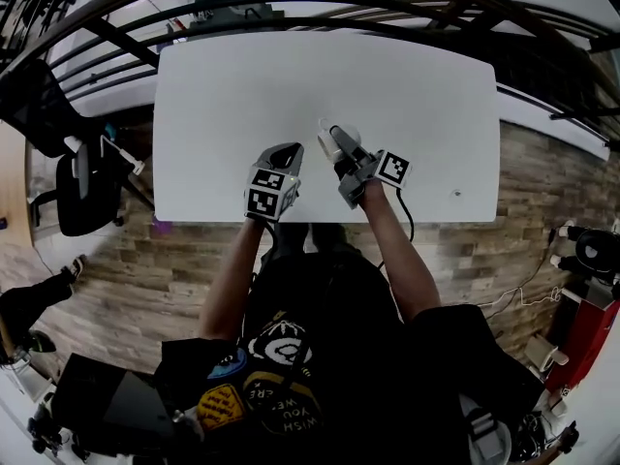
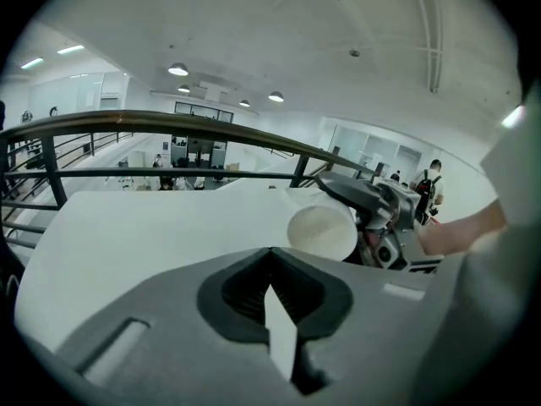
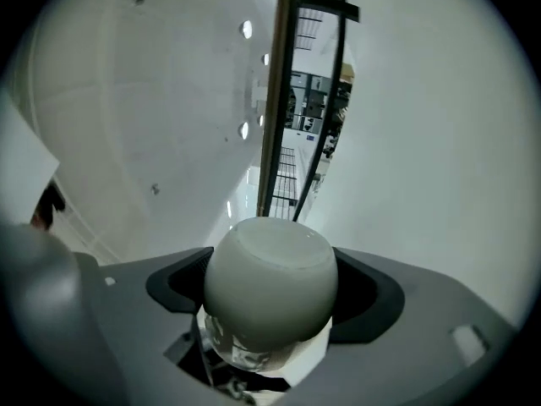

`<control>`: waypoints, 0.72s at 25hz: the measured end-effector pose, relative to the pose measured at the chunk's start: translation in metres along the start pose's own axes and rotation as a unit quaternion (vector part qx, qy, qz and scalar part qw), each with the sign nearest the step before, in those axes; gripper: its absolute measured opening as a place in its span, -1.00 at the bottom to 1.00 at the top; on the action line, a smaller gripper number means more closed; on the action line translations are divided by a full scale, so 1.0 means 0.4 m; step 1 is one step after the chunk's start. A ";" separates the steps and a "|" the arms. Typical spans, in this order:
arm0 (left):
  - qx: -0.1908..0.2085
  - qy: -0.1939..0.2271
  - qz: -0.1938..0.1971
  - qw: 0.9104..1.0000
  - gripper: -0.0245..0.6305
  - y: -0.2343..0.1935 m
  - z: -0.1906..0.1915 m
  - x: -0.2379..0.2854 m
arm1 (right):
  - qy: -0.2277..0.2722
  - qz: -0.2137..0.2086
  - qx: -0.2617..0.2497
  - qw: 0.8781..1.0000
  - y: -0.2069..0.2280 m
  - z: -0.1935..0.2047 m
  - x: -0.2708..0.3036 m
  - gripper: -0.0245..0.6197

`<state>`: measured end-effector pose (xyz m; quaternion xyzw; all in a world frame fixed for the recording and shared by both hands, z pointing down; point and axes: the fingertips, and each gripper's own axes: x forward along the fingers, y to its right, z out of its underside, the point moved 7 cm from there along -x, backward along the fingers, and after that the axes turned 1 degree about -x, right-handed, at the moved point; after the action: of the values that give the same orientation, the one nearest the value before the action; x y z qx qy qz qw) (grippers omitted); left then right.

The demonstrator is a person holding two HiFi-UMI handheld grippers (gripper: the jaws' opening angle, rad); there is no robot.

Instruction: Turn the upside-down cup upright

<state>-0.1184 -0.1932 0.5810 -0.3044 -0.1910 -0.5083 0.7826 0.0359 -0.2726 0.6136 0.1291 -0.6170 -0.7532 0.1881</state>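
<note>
A white cup (image 1: pixel 339 139) is between the jaws of my right gripper (image 1: pixel 346 155), which is shut on it over the near middle of the white table (image 1: pixel 223 95). In the left gripper view the cup (image 2: pixel 323 231) lies on its side, its open mouth turned toward that camera. In the right gripper view the cup's (image 3: pixel 270 273) rounded body fills the gap between the jaws. My left gripper (image 1: pixel 287 153) is just left of the cup, apart from it. Its jaws (image 2: pixel 272 293) are shut with nothing between them.
The table's near edge (image 1: pixel 320 219) runs just under both grippers. A dark metal railing (image 1: pixel 291 3) curves beyond the far edge. An office chair (image 1: pixel 82 192) stands off the table's left end. A small dark speck (image 1: pixel 457 193) lies on the table at right.
</note>
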 end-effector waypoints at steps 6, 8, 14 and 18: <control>0.003 -0.013 -0.007 1.000 -0.91 -0.012 0.031 -0.019 | -0.038 0.156 -0.232 0.959 0.073 -0.035 0.036 0.35; 0.004 -0.018 -0.010 1.000 -0.91 -0.022 0.043 -0.023 | -0.059 0.202 -0.337 0.918 0.095 -0.041 0.059 0.36; -0.027 -0.025 -0.011 0.999 -0.91 -0.040 0.079 -0.034 | -0.129 0.268 -0.548 0.782 0.154 -0.020 0.136 0.36; -0.027 -0.010 -0.005 1.000 -0.91 -0.038 0.070 -0.048 | -0.128 0.290 -0.567 0.761 0.200 -0.037 0.164 0.36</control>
<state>-0.1400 -0.1659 0.5942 -0.3298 -0.1869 -0.5140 0.7694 -0.0067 -0.3283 0.6914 -0.2831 -0.1039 -0.8847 0.3555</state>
